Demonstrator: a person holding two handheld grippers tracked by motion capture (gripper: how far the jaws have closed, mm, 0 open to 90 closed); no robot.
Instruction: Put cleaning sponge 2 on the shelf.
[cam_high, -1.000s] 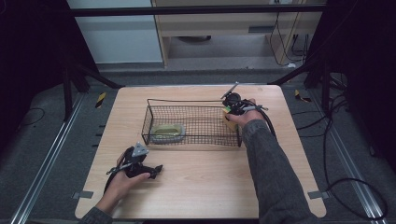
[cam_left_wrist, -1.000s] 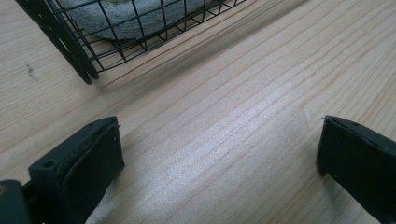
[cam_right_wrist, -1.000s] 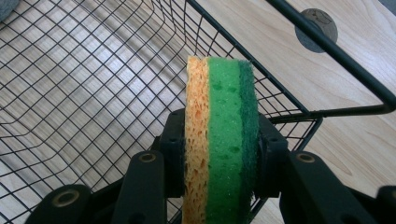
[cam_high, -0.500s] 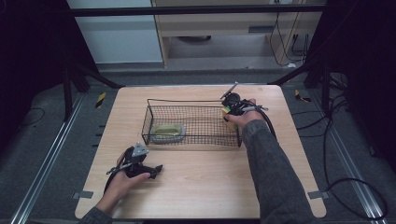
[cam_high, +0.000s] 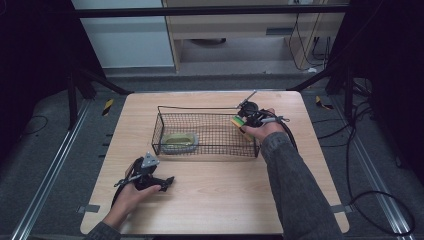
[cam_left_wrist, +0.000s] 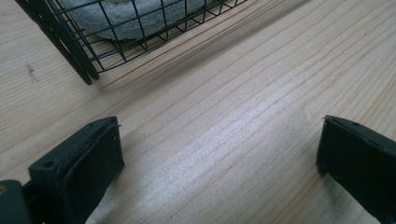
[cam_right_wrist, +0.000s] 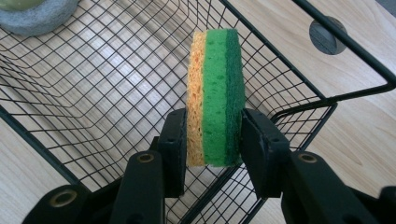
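Observation:
A sponge (cam_right_wrist: 215, 93) with yellow, light green and dark green layers stands on edge between the pads of my right gripper (cam_right_wrist: 215, 122), which is shut on it; its jaws have just been closing on it. I hold the sponge (cam_high: 238, 121) over the right end of a black wire basket (cam_high: 200, 108), just above its rim (cam_right_wrist: 350, 93). My left gripper (cam_high: 166, 182) rests on the table in front of the basket's left corner. In the left gripper view its jaws (cam_left_wrist: 219, 140) stand wide open over bare wood.
A grey pad with a yellow-green top (cam_high: 180, 141) lies in the left end of the basket, also seen as the grey pad (cam_left_wrist: 135, 18) and the grey pad (cam_right_wrist: 37, 14). A round grey cap (cam_right_wrist: 329, 35) sits in the wooden tabletop (cam_high: 225, 200) beyond the basket.
My right gripper has shifted slightly with the sponge near the basket's right end. The left hand has kept still.

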